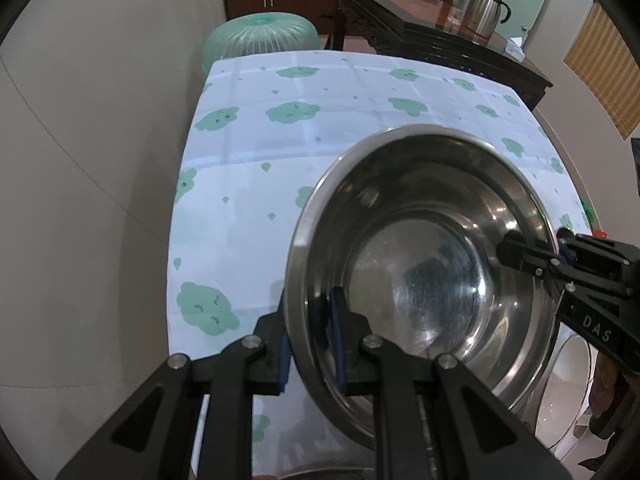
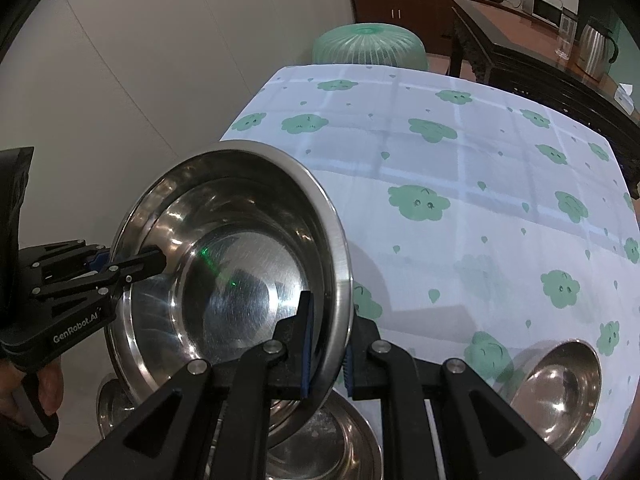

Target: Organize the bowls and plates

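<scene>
A large steel bowl point(image 1: 424, 264) is held up above the table by both grippers, tilted with its inside towards the cameras. My left gripper point(image 1: 310, 344) is shut on its left rim. My right gripper point(image 2: 328, 354) is shut on its right rim; the bowl also shows in the right wrist view point(image 2: 232, 272). In the left wrist view the right gripper point(image 1: 560, 252) clamps the far rim. In the right wrist view the left gripper point(image 2: 128, 266) clamps the opposite rim. A smaller steel bowl point(image 2: 560, 392) lies tilted on the tablecloth at the lower right.
The table has a white cloth with green clouds point(image 1: 320, 152). A steel plate or basin point(image 2: 336, 440) and a small steel dish point(image 2: 114, 404) sit below the held bowl. A green mesh food cover point(image 1: 260, 36) stands past the far edge. A wall runs along the left. A dark wooden table point(image 1: 440, 24) stands at the back right.
</scene>
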`<state>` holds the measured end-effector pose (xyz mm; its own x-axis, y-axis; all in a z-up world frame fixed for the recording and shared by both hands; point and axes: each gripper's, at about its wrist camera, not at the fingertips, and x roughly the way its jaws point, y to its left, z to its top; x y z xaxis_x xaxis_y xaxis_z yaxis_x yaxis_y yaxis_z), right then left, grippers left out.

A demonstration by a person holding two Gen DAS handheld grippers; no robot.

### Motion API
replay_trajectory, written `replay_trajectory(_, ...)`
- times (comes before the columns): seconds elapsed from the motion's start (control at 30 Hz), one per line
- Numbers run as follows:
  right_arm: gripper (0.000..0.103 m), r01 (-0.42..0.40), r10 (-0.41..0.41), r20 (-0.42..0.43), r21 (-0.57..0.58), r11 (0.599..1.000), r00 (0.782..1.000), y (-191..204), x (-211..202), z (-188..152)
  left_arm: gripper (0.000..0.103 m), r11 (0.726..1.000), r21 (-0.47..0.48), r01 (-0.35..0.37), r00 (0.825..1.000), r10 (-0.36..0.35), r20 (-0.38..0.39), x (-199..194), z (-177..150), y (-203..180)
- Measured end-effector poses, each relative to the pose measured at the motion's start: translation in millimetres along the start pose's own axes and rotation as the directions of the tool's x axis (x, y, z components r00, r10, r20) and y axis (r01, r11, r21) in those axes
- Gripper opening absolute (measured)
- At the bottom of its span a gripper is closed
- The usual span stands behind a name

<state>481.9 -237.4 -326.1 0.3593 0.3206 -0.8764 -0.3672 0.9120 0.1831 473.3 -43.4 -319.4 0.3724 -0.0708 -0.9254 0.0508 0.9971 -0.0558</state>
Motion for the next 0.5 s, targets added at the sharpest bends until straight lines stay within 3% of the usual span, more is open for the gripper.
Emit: replay_trajectory(0.5,0.014,0.001,0.0,-0.011,0.012,1.0,1.0,-5,-18,-38,0.014,1.0,0.015,0.008,1.0,-0.007,-0.007,-11,-32,-23)
